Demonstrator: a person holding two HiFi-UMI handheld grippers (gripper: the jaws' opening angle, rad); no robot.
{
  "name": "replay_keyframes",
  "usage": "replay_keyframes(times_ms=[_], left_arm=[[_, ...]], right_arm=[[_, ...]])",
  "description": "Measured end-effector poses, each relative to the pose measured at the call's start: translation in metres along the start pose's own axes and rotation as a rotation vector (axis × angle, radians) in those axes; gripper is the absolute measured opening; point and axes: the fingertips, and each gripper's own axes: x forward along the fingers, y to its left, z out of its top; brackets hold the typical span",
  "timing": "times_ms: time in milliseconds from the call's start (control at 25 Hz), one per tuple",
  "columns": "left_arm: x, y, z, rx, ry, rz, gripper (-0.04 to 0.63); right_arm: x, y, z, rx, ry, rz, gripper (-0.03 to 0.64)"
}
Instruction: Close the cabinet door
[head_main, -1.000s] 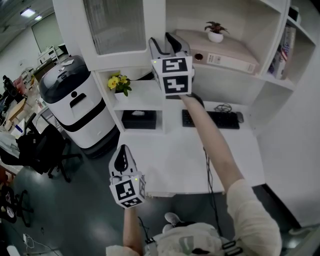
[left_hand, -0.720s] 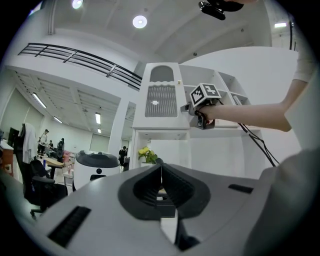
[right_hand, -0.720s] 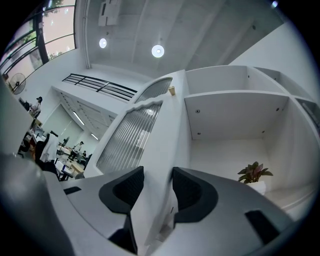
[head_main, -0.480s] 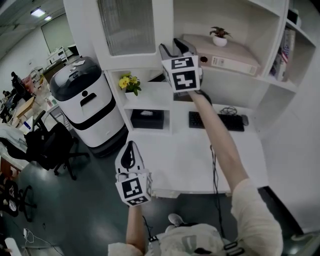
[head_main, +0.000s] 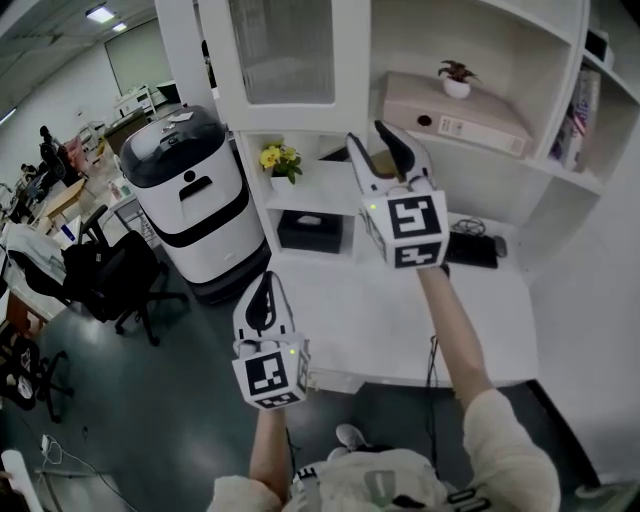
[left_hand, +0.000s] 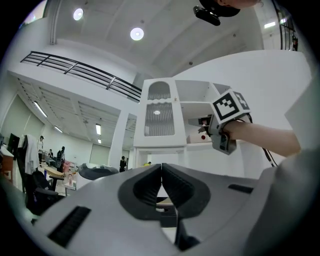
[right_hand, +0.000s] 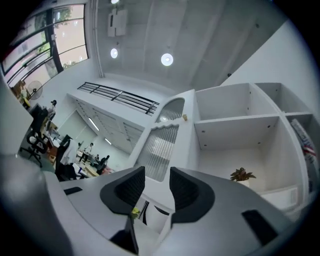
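And the right gripper (head_main: 370, 140) comes away!
Jaws apart and empty, it backs off the glass cabinet door (head_main: 290, 50), which looks shut; left gripper (head_main: 262, 282) hangs low, jaws together.

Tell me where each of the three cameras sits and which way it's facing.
Head view: on the person's head, looking steeply down at desk and cabinet door; both forearms, left hand-held gripper and right hand-held gripper show.
Left gripper view: on the left hand-held gripper, facing along its shut jaws toward the cabinet door; right hand-held gripper and forearm show.
Right gripper view: on the right hand-held gripper, tilted up past its parted jaws at cabinet door and plant.
Shared: all three show the cabinet door.
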Motion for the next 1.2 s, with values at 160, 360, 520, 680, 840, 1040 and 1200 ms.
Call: replay_keyframes(times_ms=[160,360,520,680,840,1040,1200], left_arm=[[-0.013,-0.007,0.012,0.012,-0.042,-0.011,0.006],[-0.029,-0.016,0.01,0.002,-0.057,-0.039,0.006],[-0.05,-0.019,0.0,-0.021,-0.016,-0.043,0.006],[-0.069,-0.022,-0.017,-0.077,0.009,-0.044,0.006],[-0.083,-0.031,-0.04,-0.134,0.06,-0.048,0.006],[-0.091,-0.037,-0.051,-0.128,0.085,-0.057,0.006],[-0.09,-0.035,-0.05,-0.125,0.081,-0.052,0.006]], right_arm=[[-0.054,0.026,-0.001,0.066,-0.04,0.028,0.113],[-0.114,0.048,-0.012,0.17,-0.059,0.028,0.056],[-0.152,0.059,-0.036,0.219,-0.009,0.007,0.032],[-0.185,0.065,-0.068,0.28,0.071,-0.017,0.006],[-0.223,0.076,-0.113,0.322,0.187,-0.054,0.006],[-0.261,0.09,-0.152,0.349,0.309,-0.064,0.006],[-0.261,0.089,-0.145,0.341,0.296,-0.051,0.005]])
